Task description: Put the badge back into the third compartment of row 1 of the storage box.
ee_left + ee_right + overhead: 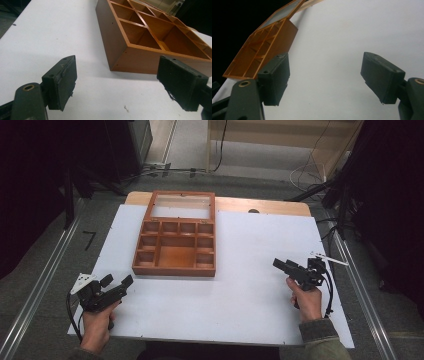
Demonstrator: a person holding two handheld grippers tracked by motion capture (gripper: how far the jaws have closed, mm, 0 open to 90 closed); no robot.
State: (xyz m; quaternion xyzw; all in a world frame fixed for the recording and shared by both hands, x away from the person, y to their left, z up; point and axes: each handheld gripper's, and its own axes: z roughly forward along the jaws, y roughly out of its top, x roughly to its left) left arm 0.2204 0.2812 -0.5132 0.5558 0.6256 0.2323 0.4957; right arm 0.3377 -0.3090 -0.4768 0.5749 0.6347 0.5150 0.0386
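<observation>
The wooden box (175,248) sits open in the middle of the white worktop (250,295), its glass lid (181,205) tipped back and all its little spaces empty. The left tongs (117,281) and the right tongs (283,265) are both spread apart and hold nothing — each waits well away from the box, one on each side. So it looks like the work with the box has hardly begun — nothing is touched yet.

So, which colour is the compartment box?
Orange-brown wood; the box shows best in the high view.

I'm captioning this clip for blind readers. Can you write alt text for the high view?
An open wooden compartment box, lid tilted back, sits empty on a white table. A person's hands hold the left claw and right claw, both open, near the table's front corners, apart from the box.
</observation>
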